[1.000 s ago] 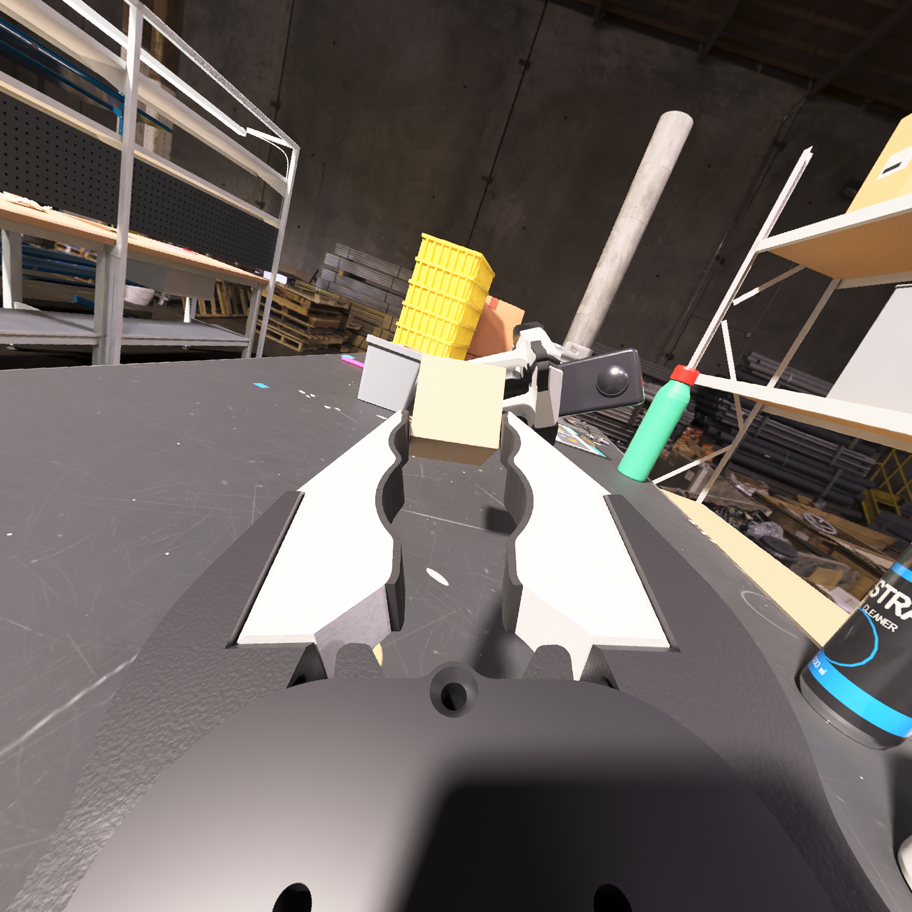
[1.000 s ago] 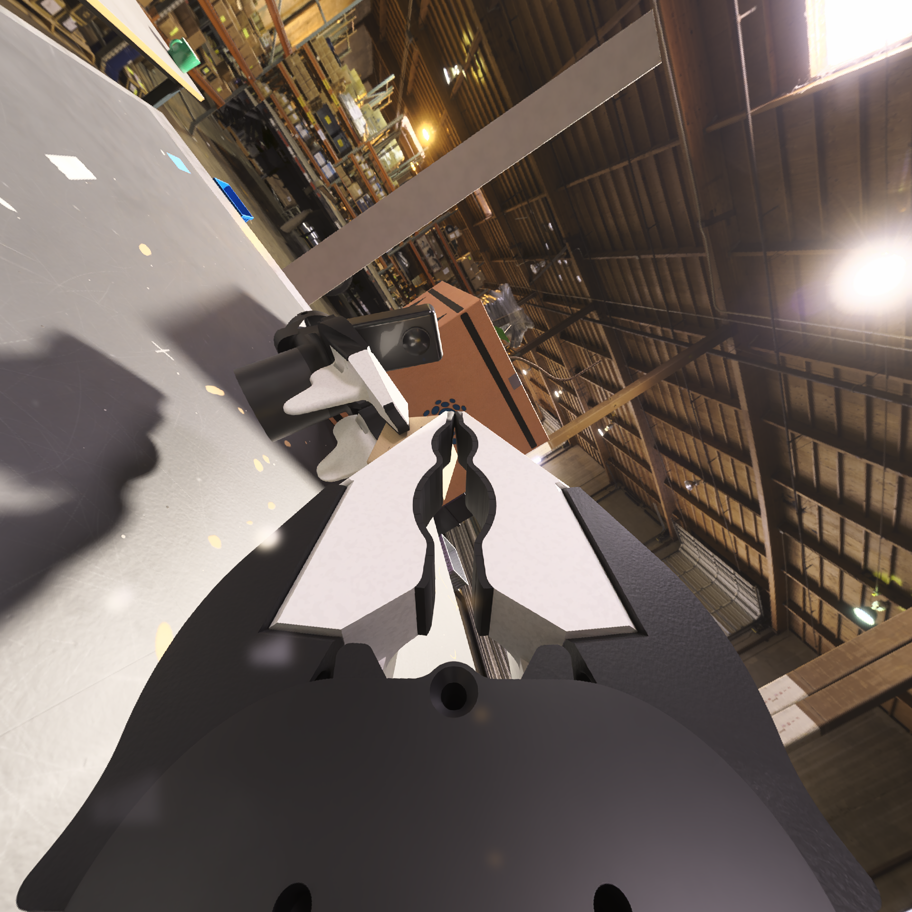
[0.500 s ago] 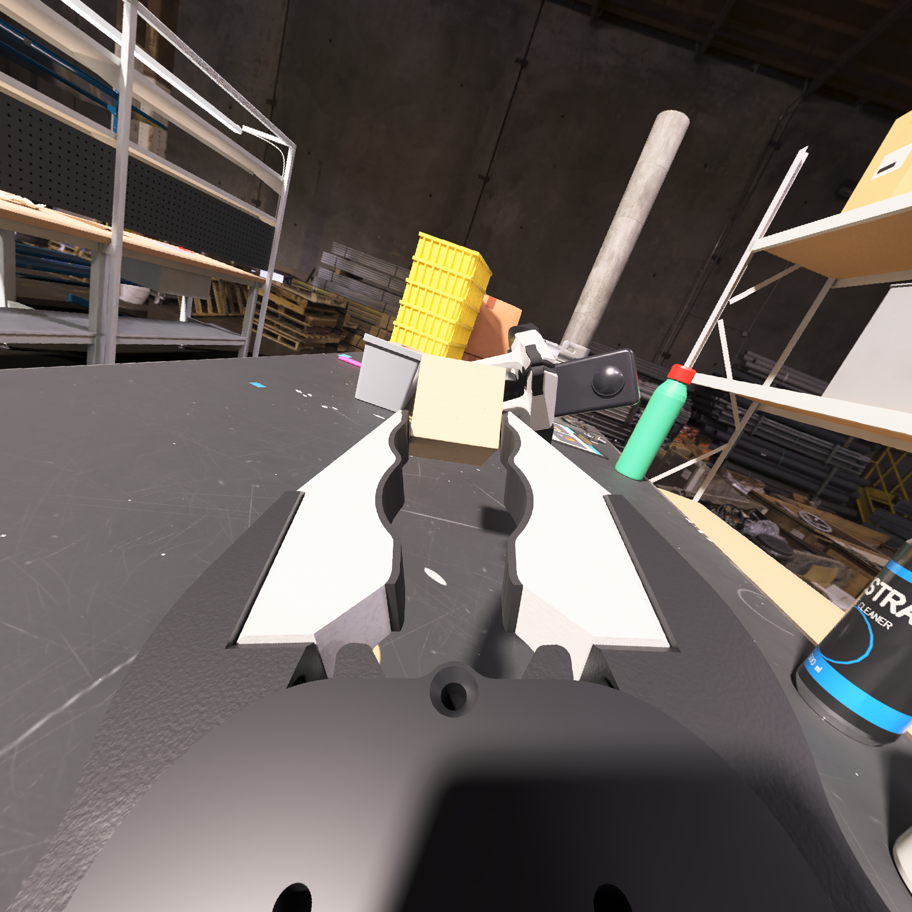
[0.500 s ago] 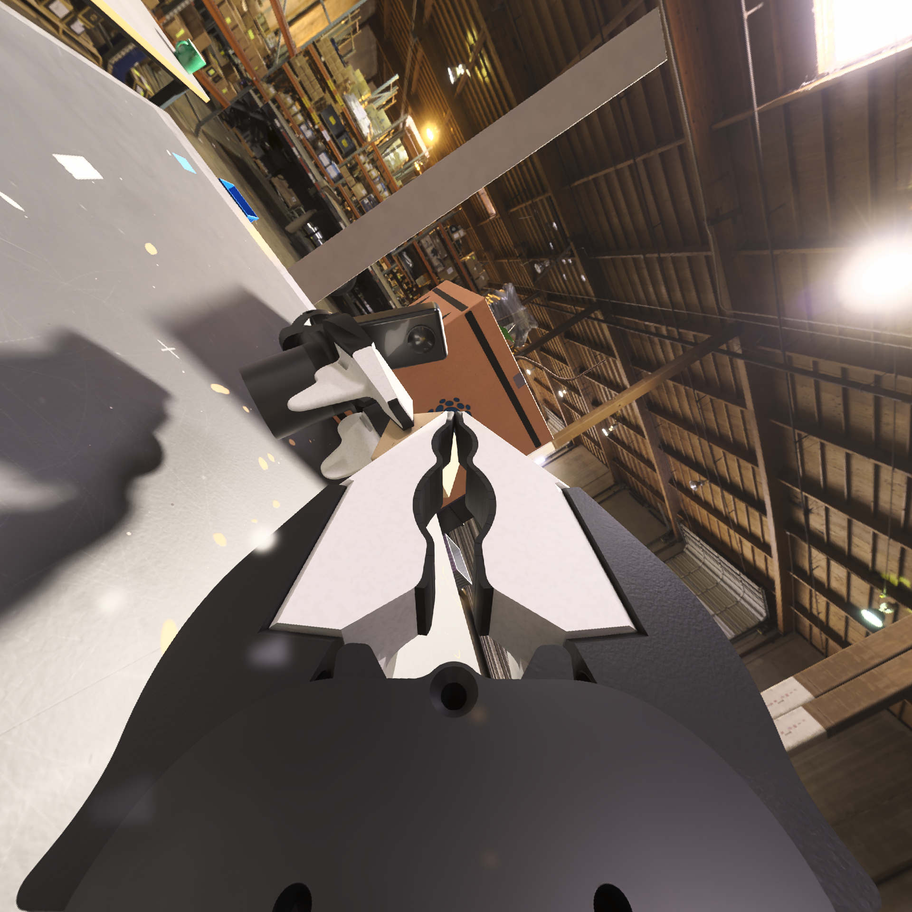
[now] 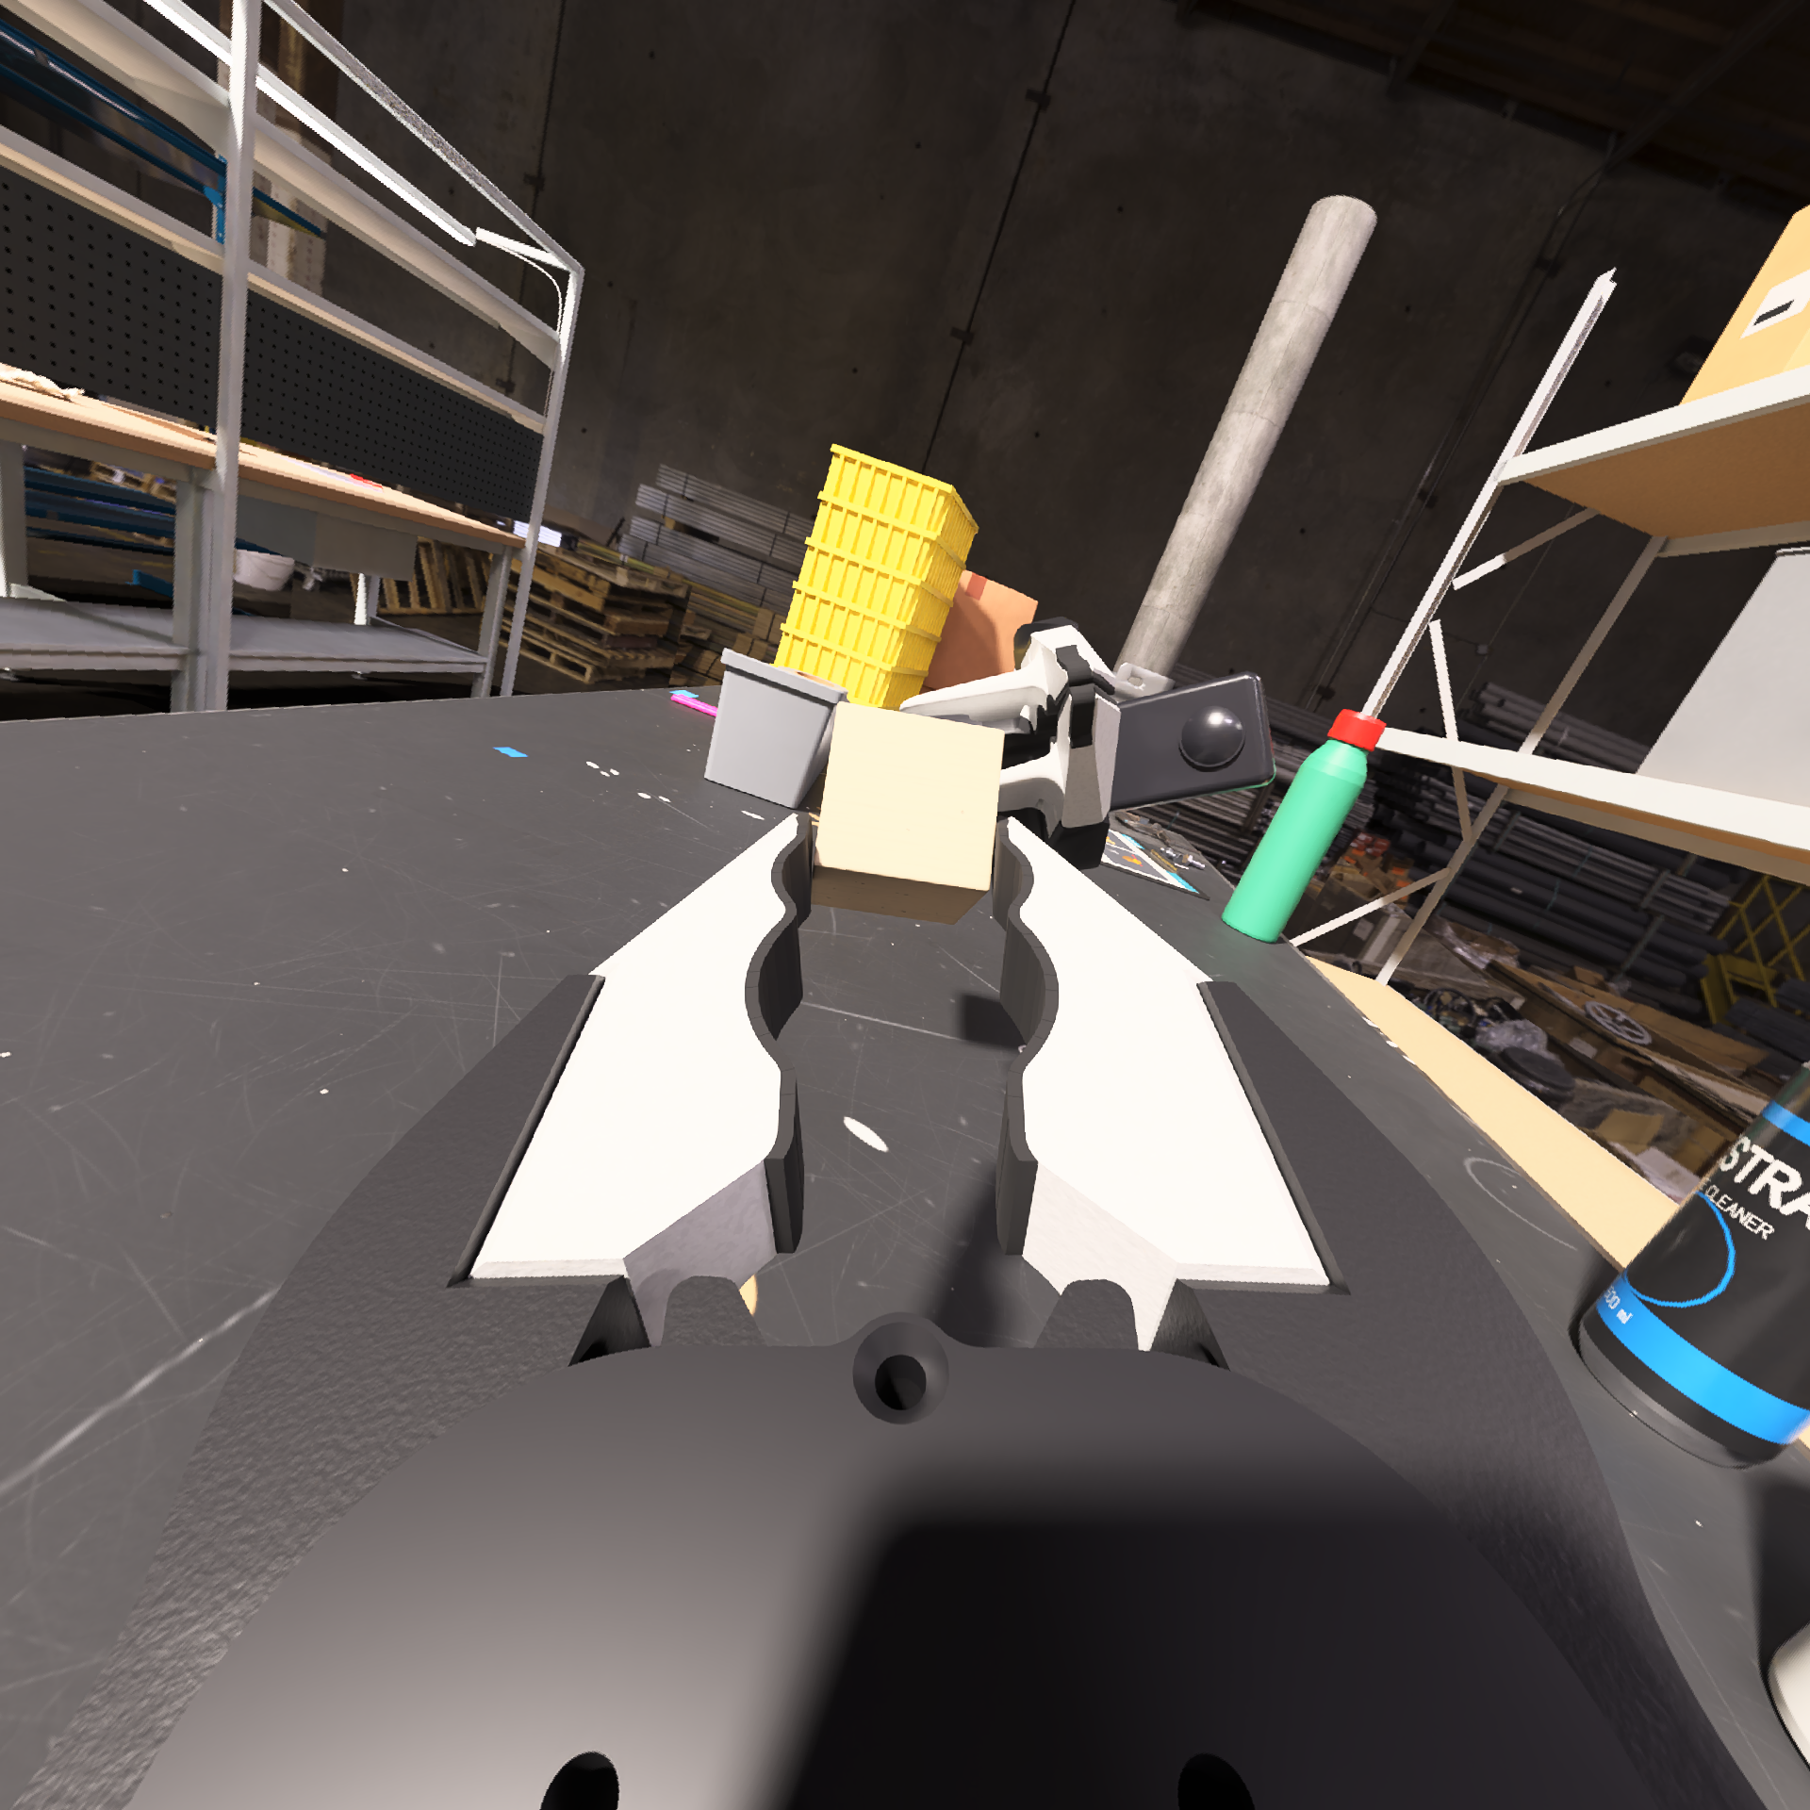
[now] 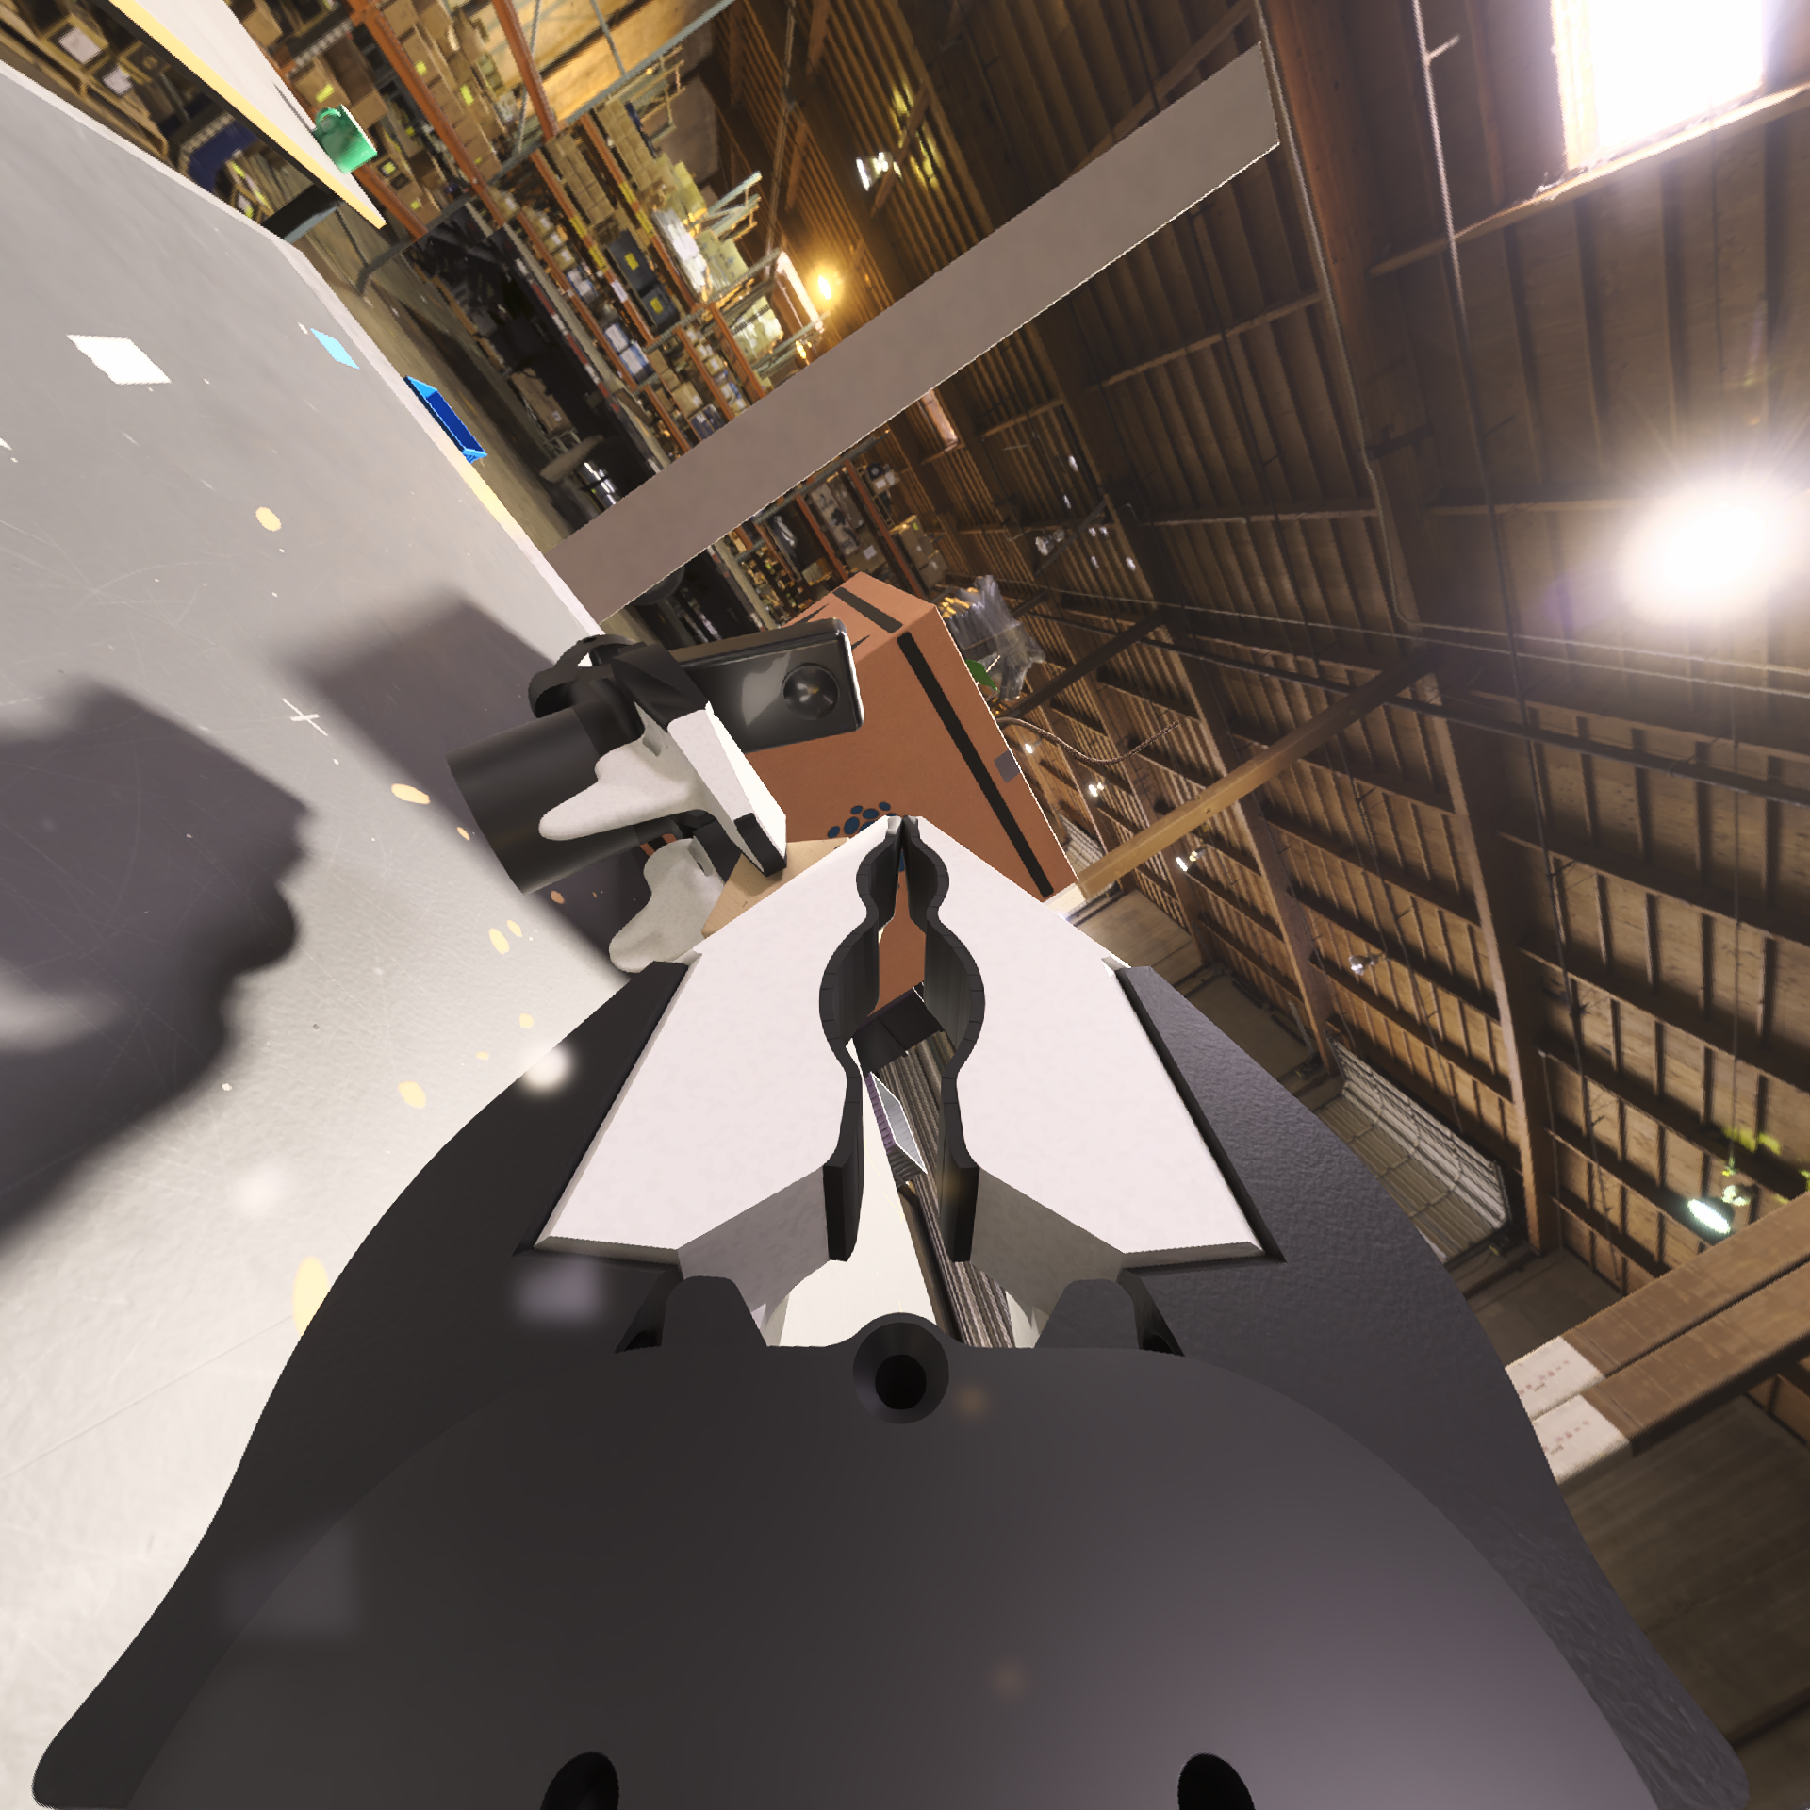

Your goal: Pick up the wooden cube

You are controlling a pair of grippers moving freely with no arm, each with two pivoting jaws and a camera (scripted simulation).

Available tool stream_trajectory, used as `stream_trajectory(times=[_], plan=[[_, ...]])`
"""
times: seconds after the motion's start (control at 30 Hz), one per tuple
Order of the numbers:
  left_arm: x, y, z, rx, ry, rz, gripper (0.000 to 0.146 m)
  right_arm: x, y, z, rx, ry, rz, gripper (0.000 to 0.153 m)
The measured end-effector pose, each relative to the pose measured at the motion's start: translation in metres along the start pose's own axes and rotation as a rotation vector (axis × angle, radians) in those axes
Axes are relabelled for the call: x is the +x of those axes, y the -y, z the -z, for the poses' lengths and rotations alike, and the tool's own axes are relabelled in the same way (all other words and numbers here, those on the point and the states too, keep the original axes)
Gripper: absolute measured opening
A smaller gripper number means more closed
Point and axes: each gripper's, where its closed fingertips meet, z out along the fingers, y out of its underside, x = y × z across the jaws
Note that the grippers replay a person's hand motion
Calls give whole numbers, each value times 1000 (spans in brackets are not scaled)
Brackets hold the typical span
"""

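Note:
The pale wooden cube [image 5: 906, 813] sits between the fingertips of my left gripper [image 5: 903, 844], which is shut on it. The cube hangs a little above the dark table [image 5: 294, 979], with its shadow on the surface below. My right gripper [image 6: 902, 831] is shut and empty, its tips touching, and its view is tilted up toward the hall roof. It also shows in the left wrist view [image 5: 1077, 744], just behind the cube. The left gripper shows in the right wrist view [image 6: 637, 784], with a tan corner of the cube [image 6: 749, 886] between its fingers.
A grey bin [image 5: 774, 735] stands just behind and left of the cube. A green bottle with a red cap [image 5: 1293, 842] stands at the right. A black and blue bottle [image 5: 1724, 1303] is at the near right edge. Yellow crates [image 5: 881, 578] and a cardboard box [image 6: 911, 725] stand beyond.
The left gripper, still holding the cube, has drifted slightly, so the background objects have shifted a little in its view. The right gripper stays shut and barely moves.

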Motion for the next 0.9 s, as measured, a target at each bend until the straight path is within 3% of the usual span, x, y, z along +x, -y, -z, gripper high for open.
stream_trajectory(times=[0.9], plan=[[0,1,1,8,-3,6,37,-7,-2,-2,-8,26,2,0]])
